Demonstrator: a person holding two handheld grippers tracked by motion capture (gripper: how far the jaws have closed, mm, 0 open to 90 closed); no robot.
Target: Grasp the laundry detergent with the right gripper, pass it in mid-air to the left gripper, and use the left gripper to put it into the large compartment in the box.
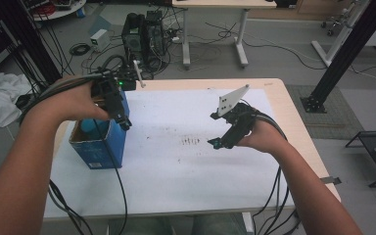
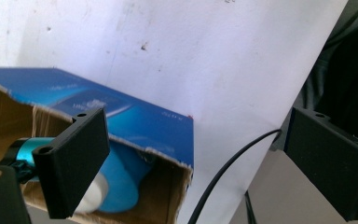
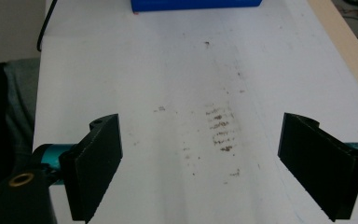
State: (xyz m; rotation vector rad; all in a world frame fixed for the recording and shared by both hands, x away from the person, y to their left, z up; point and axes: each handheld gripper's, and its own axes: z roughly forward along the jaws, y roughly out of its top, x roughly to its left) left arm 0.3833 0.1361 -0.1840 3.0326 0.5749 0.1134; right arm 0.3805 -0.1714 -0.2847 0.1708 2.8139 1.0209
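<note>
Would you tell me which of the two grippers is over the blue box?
The left gripper, above the open blue box at the table's left; the right gripper hangs over bare white tabletop.

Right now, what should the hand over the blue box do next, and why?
Probably lift the left tool up and away from the blue box. Its jaws stand wide apart with nothing between them, and a light blue object already lies inside the open box, so that drop looks done.

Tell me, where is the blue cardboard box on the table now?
In the high view, the blue cardboard box stands near the left edge of the white table, directly below the left gripper, with its top open.
</note>
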